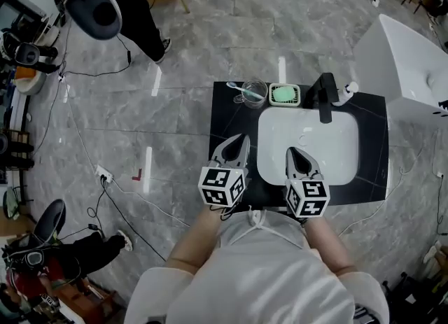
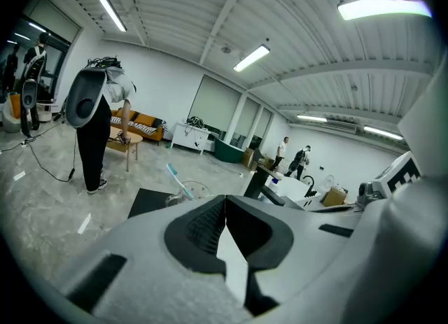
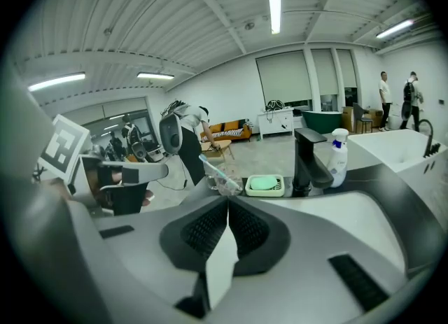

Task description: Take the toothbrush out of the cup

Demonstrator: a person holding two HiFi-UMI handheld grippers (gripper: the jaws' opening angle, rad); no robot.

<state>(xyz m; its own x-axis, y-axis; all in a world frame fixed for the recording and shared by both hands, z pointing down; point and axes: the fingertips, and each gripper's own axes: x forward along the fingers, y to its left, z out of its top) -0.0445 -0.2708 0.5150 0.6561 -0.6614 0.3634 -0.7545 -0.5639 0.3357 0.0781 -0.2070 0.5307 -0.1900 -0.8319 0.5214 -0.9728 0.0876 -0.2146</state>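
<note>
Left hand-held gripper [image 1: 241, 139] and right hand-held gripper [image 1: 292, 152] are closed, empty.

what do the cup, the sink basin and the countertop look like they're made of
Cup: clear glass or clear plastic, cannot tell which; the toothbrush shows through its wall.
Sink basin: glossy white, probably ceramic; smooth surface with soft reflections.
Countertop: polished black stone or a stone-look slab; faint pale veins near its right end.
</note>
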